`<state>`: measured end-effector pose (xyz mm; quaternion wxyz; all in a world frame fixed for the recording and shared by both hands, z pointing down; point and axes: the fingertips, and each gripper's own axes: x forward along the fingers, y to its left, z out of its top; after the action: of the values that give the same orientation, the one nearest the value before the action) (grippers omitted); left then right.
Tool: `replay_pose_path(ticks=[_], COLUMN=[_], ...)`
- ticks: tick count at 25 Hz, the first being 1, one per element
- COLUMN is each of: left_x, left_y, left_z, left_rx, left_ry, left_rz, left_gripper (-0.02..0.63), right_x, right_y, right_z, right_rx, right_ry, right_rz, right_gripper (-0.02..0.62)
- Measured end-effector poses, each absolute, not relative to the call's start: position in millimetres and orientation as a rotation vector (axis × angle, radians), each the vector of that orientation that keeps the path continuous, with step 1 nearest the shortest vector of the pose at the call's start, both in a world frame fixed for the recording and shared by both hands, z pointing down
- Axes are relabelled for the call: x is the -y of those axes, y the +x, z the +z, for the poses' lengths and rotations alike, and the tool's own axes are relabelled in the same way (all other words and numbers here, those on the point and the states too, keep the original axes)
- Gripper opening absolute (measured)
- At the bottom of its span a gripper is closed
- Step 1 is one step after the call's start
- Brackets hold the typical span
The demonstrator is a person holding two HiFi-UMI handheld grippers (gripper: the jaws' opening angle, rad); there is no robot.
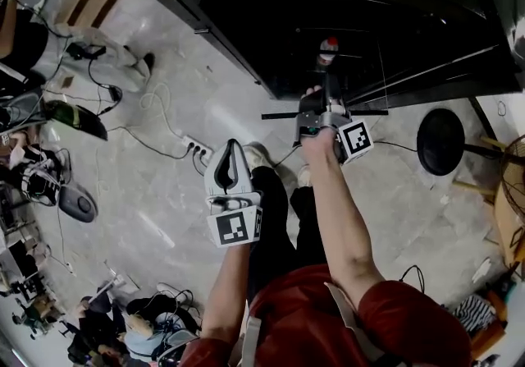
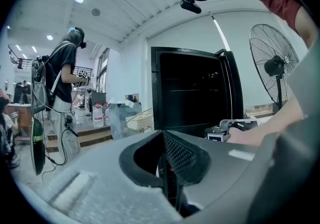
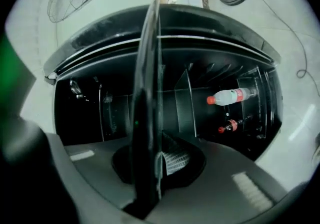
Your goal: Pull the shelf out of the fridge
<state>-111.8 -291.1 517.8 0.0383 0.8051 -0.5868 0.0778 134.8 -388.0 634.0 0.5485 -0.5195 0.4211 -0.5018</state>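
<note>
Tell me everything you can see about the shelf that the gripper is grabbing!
The shelf is a thin, flat, dark panel, glossy like tinted glass, with a paler strip along one edge. Both the head view and the right gripper view show it edge-on, so it looks like a slim line. The right gripper has its jaws shut on its near edge and holds it in front of the open black fridge. Nothing else visibly touches it. Whether its far end is inside the fridge cannot be told.
</note>
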Motion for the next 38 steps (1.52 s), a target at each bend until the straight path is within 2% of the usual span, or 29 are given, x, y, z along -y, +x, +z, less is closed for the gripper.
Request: replay_pose_path(ticks=[20, 38], left_x=[234.6, 87.1], left_y=[-154.5, -229.9], left_z=[495.6, 465.8], left_rx=[1.871, 1.961], left_ry=[2.389, 2.316], left_rz=[0.204, 0.165], left_gripper=[-0.003, -0.003], right_x=[278.5, 133.8], right_y=[103.6, 46.7], right_z=[599.8, 531.5], right_rx=[-1.208, -1.389], right_ry=[-1.296, -1.284], right_rz=[-1.312, -1.425], right_gripper=[0.008, 0.008])
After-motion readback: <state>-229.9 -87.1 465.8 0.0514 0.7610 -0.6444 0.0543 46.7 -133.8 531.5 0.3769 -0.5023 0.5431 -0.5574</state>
